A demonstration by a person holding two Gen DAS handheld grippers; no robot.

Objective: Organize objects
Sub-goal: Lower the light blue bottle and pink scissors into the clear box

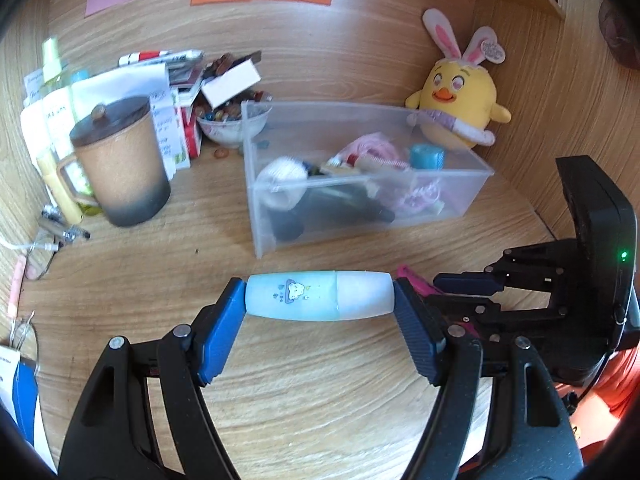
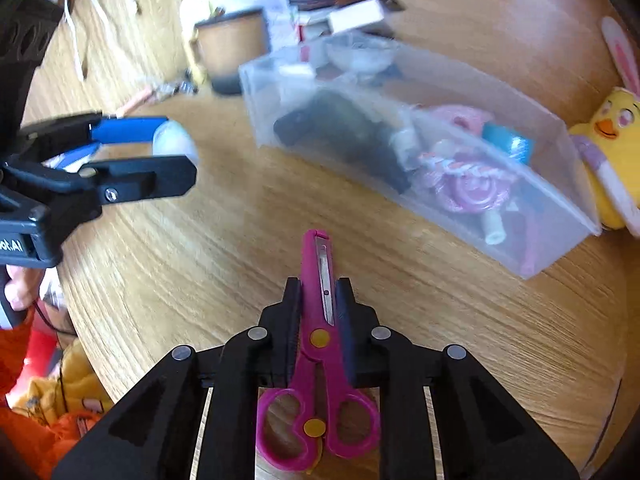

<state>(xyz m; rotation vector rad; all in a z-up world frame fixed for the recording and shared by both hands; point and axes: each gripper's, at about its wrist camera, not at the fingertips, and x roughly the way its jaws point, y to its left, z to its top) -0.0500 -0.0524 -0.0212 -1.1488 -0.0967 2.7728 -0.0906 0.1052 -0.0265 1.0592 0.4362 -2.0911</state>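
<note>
My left gripper (image 1: 320, 298) is shut on a pale blue and white tube (image 1: 318, 297), gripped end to end and held above the wooden desk. It also shows in the right wrist view (image 2: 174, 142). My right gripper (image 2: 318, 292) is shut on pink scissors (image 2: 316, 344), blades pointing forward, handles between the arms. In the left wrist view the right gripper (image 1: 468, 284) sits to the right with the pink scissors (image 1: 416, 282) showing. A clear plastic bin (image 1: 460, 188) (image 2: 568, 232) holding several small items stands beyond both grippers.
A brown lidded mug (image 1: 120, 160), a bowl of beads (image 1: 232, 124), boxes and bottles crowd the back left. A yellow chick plush (image 1: 460, 100) (image 2: 612, 140) sits behind the bin's right end. Glasses (image 1: 40, 256) and pens lie at the left edge.
</note>
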